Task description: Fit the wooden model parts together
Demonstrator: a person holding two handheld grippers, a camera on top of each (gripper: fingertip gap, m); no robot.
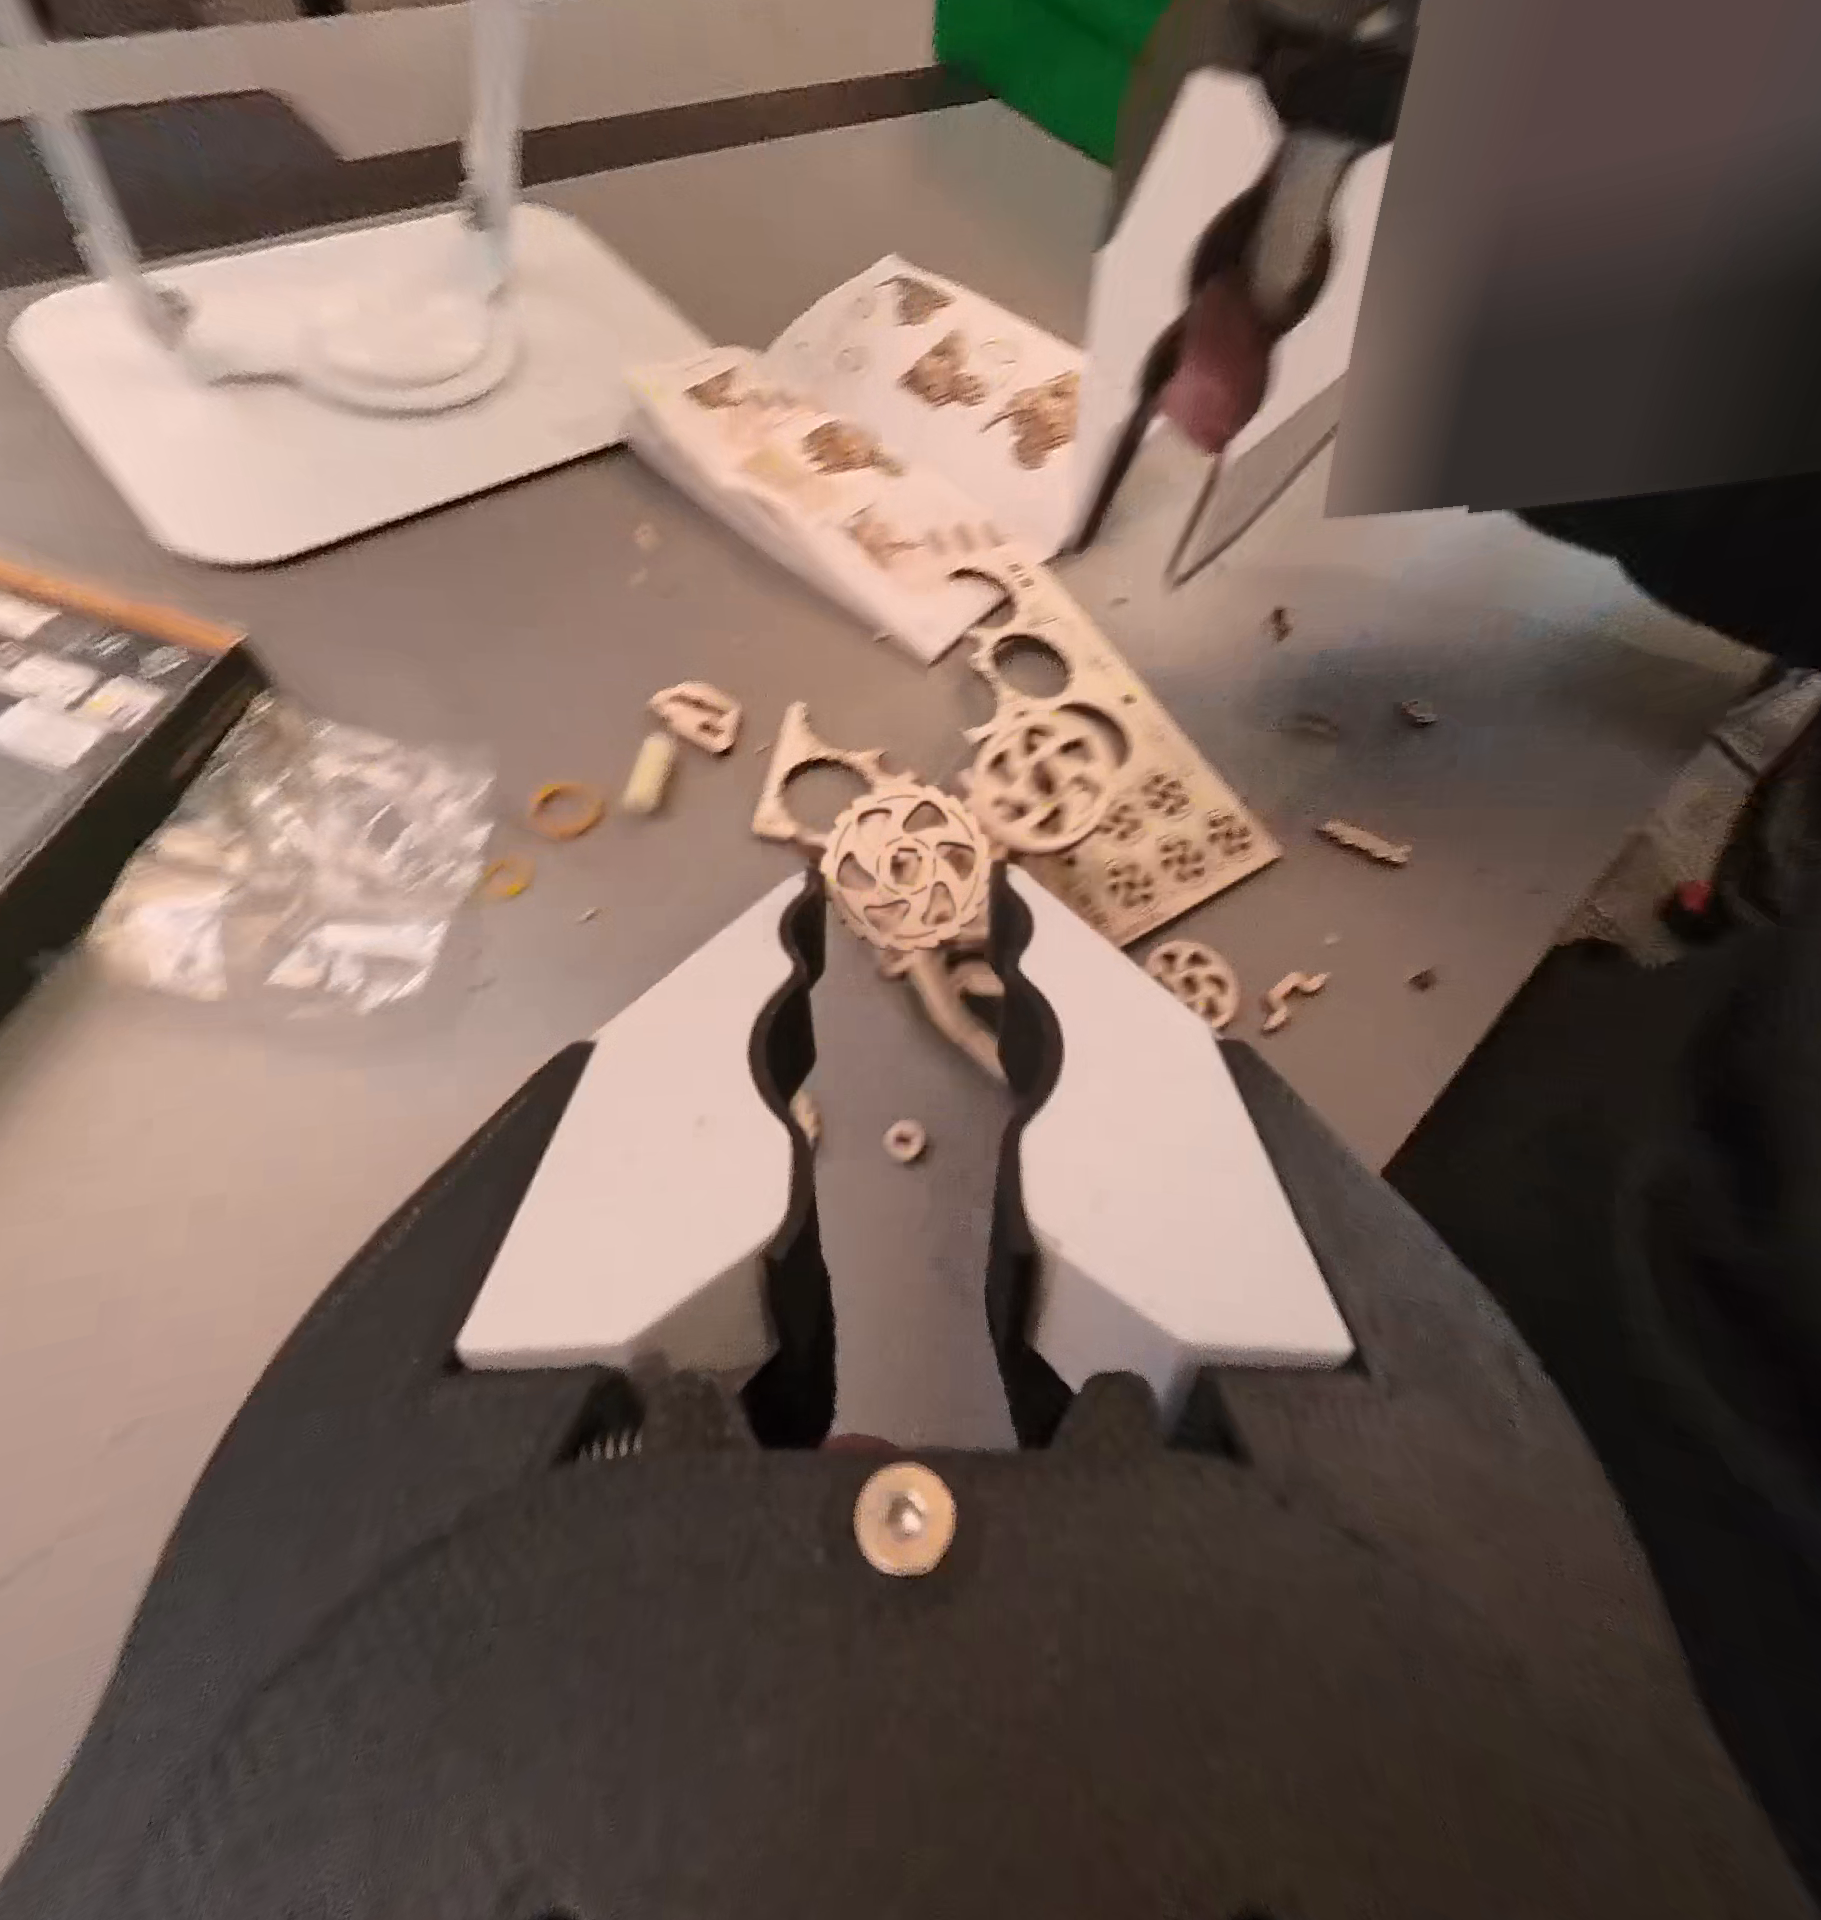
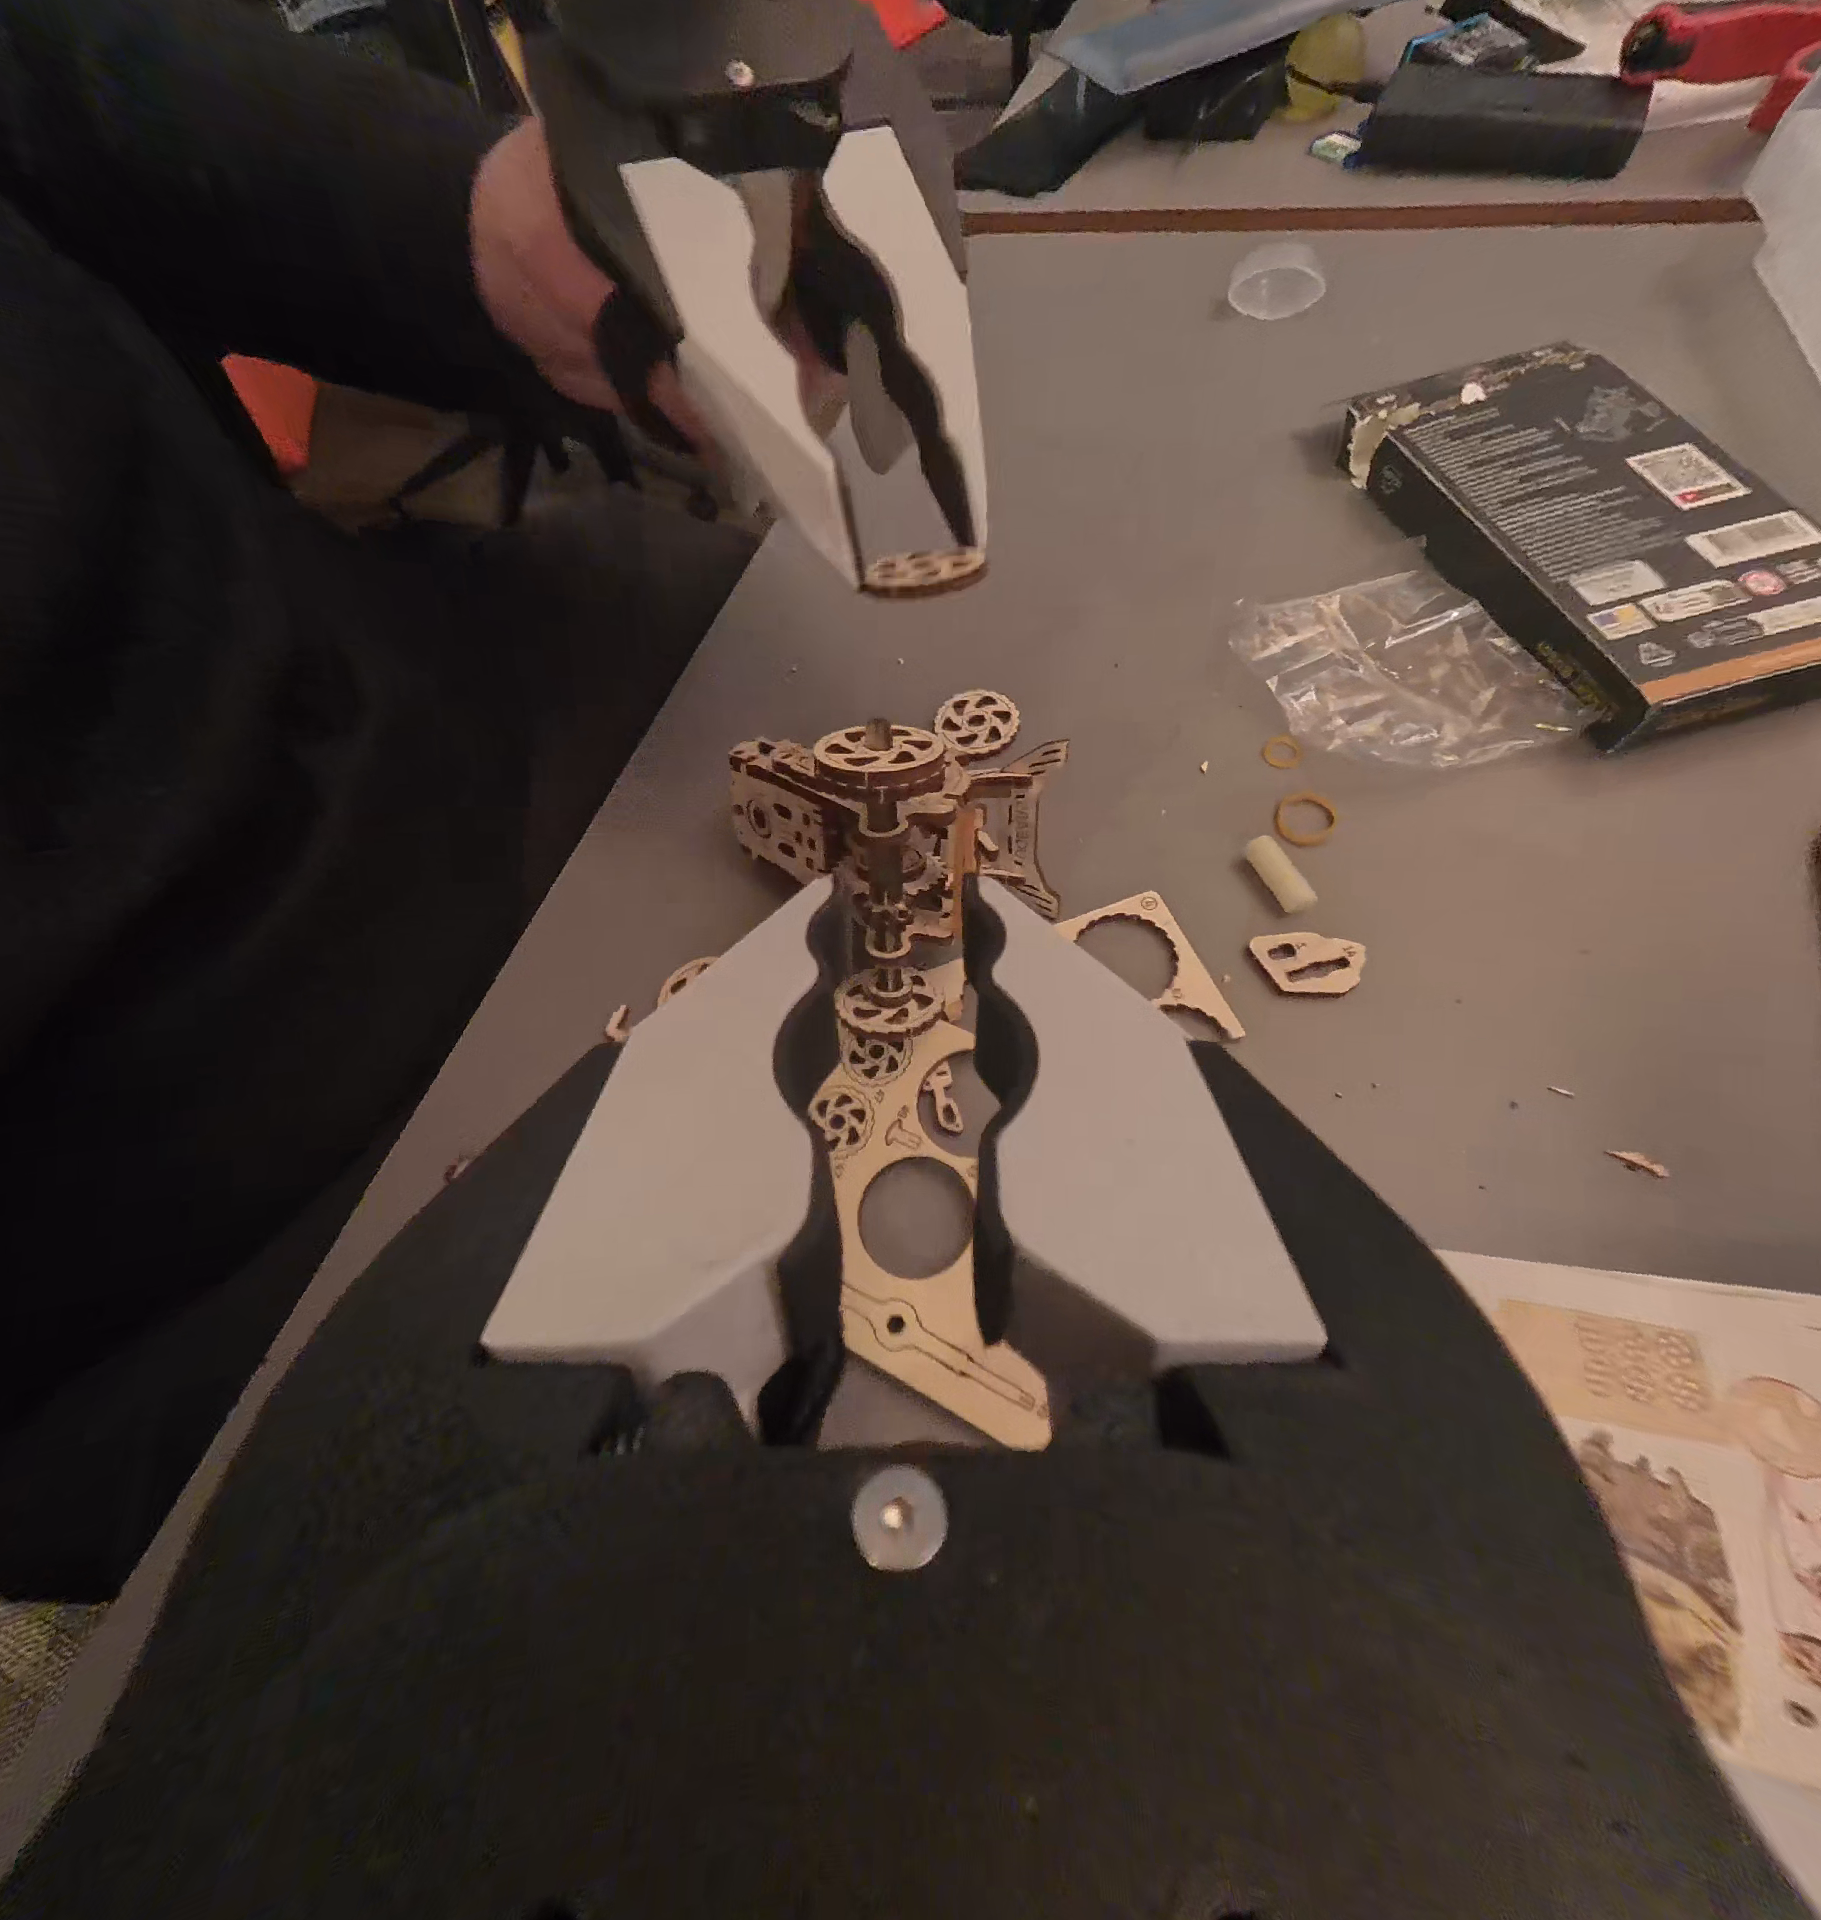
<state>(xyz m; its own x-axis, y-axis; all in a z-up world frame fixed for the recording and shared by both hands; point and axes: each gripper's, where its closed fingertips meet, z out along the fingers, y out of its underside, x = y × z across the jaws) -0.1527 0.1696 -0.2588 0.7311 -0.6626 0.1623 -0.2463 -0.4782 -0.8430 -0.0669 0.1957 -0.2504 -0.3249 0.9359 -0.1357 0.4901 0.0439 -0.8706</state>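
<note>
My left gripper (image 1: 906, 883) is shut on a wooden gear wheel (image 1: 904, 883), pinched by its rim at the fingertips. In the right wrist view that gripper (image 2: 921, 566) holds the gear (image 2: 921, 574) flat in the air above the part-built wooden model (image 2: 885, 810). The model stands on the grey table near its edge, with a vertical shaft carrying gears. My right gripper (image 2: 901, 899) is open and empty and points at the model from short of it. A wooden part sheet (image 2: 916, 1216) lies under its fingers. In the left wrist view the right gripper (image 1: 1129, 556) hovers blurred over the booklet.
An open booklet (image 1: 885, 416), a black box (image 2: 1612, 540), a clear plastic bag (image 2: 1405, 665), rubber bands (image 2: 1306, 818) and loose wooden pieces (image 2: 1306, 964) lie about. A white stand base (image 1: 345, 364) is behind. The table edge (image 2: 594, 831) runs close beside the model. Some 10 centimetres of space lies between my two pairs of fingers.
</note>
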